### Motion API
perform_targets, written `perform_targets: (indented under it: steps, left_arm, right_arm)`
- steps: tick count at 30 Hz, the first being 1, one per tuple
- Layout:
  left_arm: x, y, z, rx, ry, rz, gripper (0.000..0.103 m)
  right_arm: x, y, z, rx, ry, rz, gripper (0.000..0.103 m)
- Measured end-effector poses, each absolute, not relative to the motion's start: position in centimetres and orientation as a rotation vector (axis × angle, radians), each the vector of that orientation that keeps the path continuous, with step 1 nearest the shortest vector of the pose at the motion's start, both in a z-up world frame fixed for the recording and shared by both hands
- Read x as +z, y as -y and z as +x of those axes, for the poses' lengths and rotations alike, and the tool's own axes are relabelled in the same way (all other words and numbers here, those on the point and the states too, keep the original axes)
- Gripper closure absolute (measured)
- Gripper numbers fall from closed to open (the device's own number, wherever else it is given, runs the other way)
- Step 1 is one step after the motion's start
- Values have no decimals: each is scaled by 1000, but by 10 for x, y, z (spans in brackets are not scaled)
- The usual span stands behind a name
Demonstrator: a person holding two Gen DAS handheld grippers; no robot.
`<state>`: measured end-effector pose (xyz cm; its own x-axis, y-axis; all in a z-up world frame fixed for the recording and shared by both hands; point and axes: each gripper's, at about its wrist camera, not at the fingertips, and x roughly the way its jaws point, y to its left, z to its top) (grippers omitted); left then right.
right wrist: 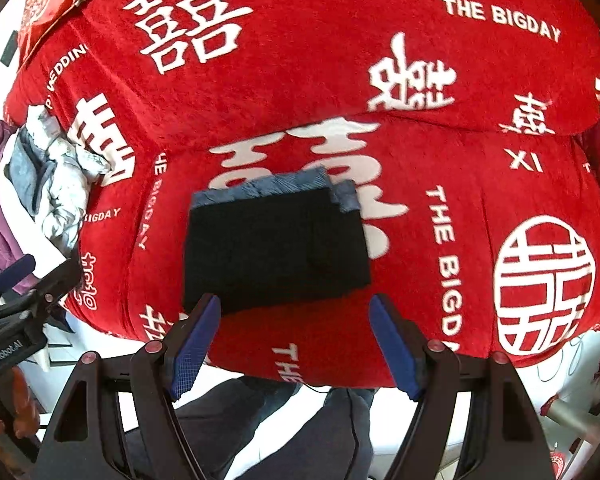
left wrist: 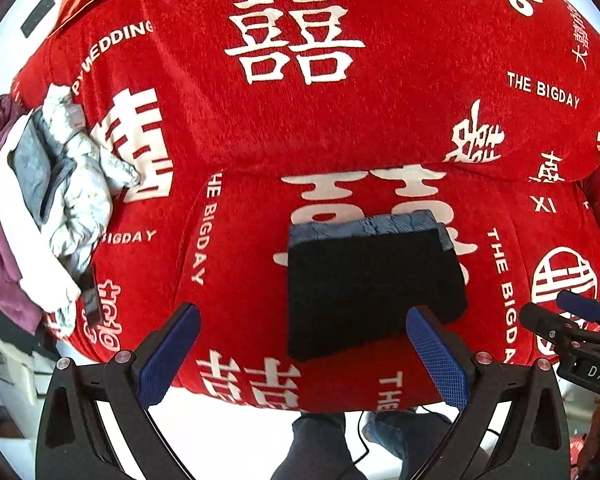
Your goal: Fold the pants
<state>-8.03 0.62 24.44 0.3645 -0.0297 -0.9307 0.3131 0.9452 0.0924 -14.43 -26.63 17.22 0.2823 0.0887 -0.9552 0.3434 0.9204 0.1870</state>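
Left wrist view: left gripper (left wrist: 306, 356) has its blue pads (left wrist: 168, 356) spread wide, holding nothing.
Right wrist view: right gripper (right wrist: 296, 338) likewise stands parted and empty, pads (right wrist: 396, 348) on either side of bare red cover.
Pants (right wrist: 274, 246): a compact dark rectangle, just ahead of the right fingers and between them; ahead and toward the right finger of the left gripper, whose right pad overlaps the near corner in that view (contact cannot be told).
Blue band (right wrist: 268, 188): a ribbed strip along the far edge of the bundle, away from both grippers.
Progress: by its squared, stacked shape the folding looks finished or nearly so.
Handling: soft, light cloth, several layers thick; it should sag and slide open if lifted by one layer only.
Where to grip: the near edge, pinching through all layers, one gripper toward each near corner (the thick far band would also give a firm bite).
Cover (left wrist: 380, 120): red plush with white characters, yielding under the bundle.
Pile (left wrist: 60, 184): loose grey, white and purple clothes, well left of the left fingers.
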Motion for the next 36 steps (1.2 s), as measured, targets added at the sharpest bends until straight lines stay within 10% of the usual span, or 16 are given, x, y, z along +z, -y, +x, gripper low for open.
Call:
perform_targets:
  steps: [36]
  left_arm:
    - [227,28,-82,-267,-1245,361,0]
  right_arm:
    - [187,265,-125,-229,-1314,213,23]
